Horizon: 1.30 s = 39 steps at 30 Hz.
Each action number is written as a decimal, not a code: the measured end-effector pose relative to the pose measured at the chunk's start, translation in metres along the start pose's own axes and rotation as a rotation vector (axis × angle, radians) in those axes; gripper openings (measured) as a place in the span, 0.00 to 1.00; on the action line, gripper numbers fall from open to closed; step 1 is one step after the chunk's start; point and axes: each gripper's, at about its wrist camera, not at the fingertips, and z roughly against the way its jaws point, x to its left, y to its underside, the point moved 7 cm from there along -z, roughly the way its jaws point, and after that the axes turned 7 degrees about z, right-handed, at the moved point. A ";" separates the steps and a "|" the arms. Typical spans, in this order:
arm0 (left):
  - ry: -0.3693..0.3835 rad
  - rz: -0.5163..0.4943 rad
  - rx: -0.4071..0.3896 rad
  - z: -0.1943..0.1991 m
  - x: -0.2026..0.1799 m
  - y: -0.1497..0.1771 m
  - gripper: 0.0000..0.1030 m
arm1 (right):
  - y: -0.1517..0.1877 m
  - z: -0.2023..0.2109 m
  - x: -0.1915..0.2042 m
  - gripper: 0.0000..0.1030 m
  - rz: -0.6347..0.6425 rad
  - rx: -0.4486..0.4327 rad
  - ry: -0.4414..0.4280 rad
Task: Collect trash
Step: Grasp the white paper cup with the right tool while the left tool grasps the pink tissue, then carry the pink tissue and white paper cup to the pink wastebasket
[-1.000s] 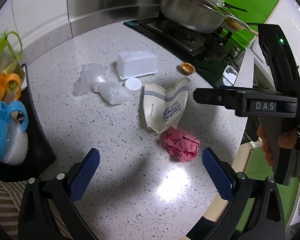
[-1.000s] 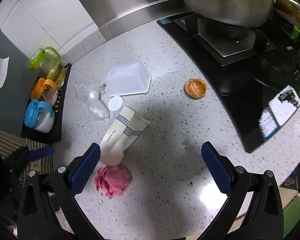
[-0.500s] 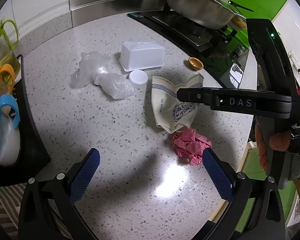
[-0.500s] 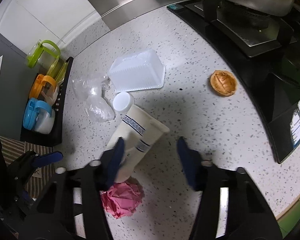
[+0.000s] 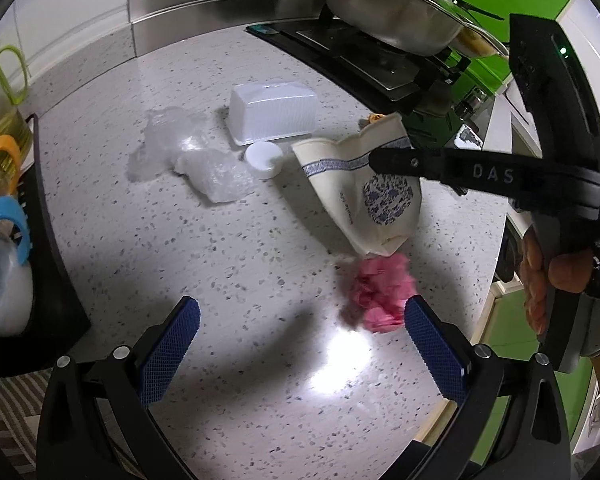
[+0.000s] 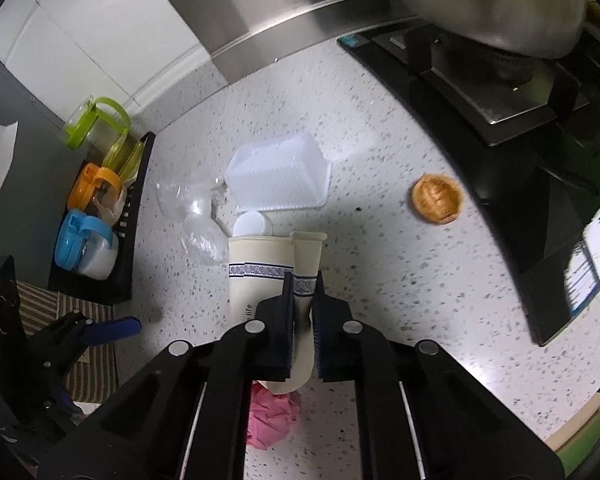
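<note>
A crushed cream paper cup [image 6: 260,276] with a blue band lies on the speckled counter. My right gripper [image 6: 302,280] is shut on a fold of the cup's wall near the rim. The left wrist view shows the same cup [image 5: 364,200] with the right gripper [image 5: 376,158] reaching onto it from the right, a hand on its handle. A crumpled pink paper ball [image 5: 380,292] lies just below the cup's base, beside my left gripper's right finger. The left gripper [image 5: 300,320] hovers open over bare counter, holding nothing.
Behind the cup are a white plastic tub [image 5: 272,114], a white lid [image 5: 263,158] and clear plastic wrap [image 5: 188,156]. A small orange-brown cup [image 6: 436,198] lies near the black hob [image 6: 480,92], which carries a steel pan [image 5: 396,16]. A rack of coloured jugs [image 6: 96,216] stands left.
My right gripper went from wide open to shut and came down onto the paper cup's wall. The left gripper stays open, with the pink ball now closer to its right finger.
</note>
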 end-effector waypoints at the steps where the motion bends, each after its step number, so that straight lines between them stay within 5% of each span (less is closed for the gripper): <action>1: 0.001 -0.002 0.000 -0.001 -0.001 0.000 0.95 | -0.001 0.004 -0.002 0.07 -0.001 -0.008 0.004; 24: -0.003 -0.073 0.048 -0.043 -0.049 0.001 0.95 | 0.008 0.038 -0.050 0.07 0.006 -0.011 0.064; 30: 0.000 -0.072 0.057 -0.051 -0.051 0.004 0.71 | 0.009 0.038 -0.051 0.07 0.012 -0.006 0.062; 32: -0.003 -0.071 0.058 -0.052 -0.051 0.004 0.48 | 0.009 0.038 -0.051 0.07 0.013 -0.006 0.062; 34: 0.006 -0.066 0.062 -0.051 -0.052 0.003 0.38 | 0.009 0.039 -0.050 0.07 0.014 -0.006 0.061; 39: -0.006 -0.079 0.056 -0.041 -0.053 0.001 0.29 | 0.012 0.047 -0.045 0.07 0.020 -0.013 0.066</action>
